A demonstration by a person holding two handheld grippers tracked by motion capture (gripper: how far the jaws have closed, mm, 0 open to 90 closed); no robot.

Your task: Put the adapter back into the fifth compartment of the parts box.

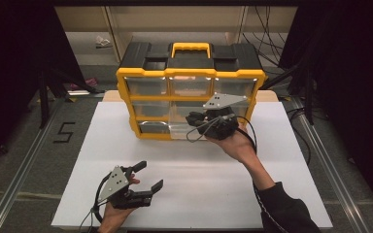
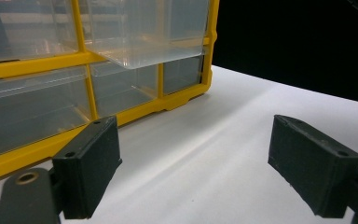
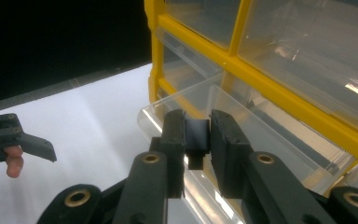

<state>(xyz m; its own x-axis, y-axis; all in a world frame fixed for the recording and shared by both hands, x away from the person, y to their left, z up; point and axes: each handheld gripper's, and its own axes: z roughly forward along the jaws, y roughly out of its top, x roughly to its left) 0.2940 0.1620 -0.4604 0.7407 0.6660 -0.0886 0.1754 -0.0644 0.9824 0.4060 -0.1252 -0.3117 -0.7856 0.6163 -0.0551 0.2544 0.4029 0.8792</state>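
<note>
A yellow and black organizer (image 1: 189, 73) with clear drawers stands at the back of the white board (image 1: 199, 189). Its bottom middle drawer (image 1: 177, 131) is pulled out. My right gripper (image 1: 193, 121) hovers over that open drawer (image 3: 265, 130) and is shut on a small black block (image 3: 197, 140), pinched between its pads. Down at the front left, my left gripper (image 1: 151, 174) is held open with nothing between its pads. In the left gripper view, the organizer (image 2: 88, 58) and its open drawer (image 2: 144, 53) lie ahead of my left gripper (image 2: 193, 154).
In the right gripper view, the left gripper (image 3: 14, 137) appears far off over the board. Dark curtains flank the table and metal rails (image 1: 24, 160) run along both sides. A shelf (image 1: 175, 19) and cables lie behind the organizer.
</note>
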